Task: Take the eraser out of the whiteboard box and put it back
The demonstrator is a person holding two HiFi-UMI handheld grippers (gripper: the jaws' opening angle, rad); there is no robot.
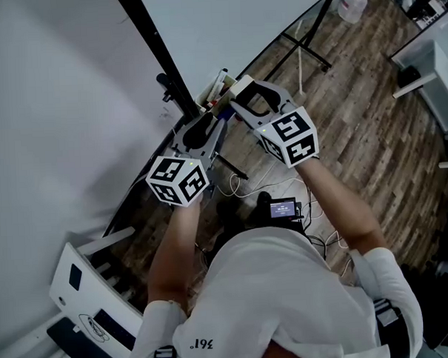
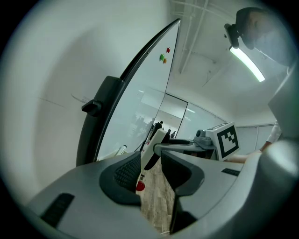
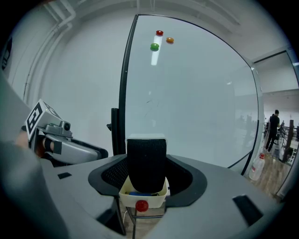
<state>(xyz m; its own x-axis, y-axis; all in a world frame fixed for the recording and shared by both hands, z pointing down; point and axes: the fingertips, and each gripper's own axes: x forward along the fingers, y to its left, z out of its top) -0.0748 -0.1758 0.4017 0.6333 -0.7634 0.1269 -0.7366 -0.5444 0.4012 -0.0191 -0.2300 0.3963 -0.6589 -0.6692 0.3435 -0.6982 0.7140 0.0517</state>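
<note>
Whiteboard (image 3: 196,93) behind, black-felt, white-backed eraser (image 3: 146,161) upright in right gripper (image 3: 146,172)

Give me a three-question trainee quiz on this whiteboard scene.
1. What does the right gripper hold? A) marker B) eraser C) bottle
2. True or false: the left gripper is open, with nothing between its jaws.
3. Fill in: the round dot on the front of the white box is ___.
Key: 1 B; 2 true; 3 red.
</note>
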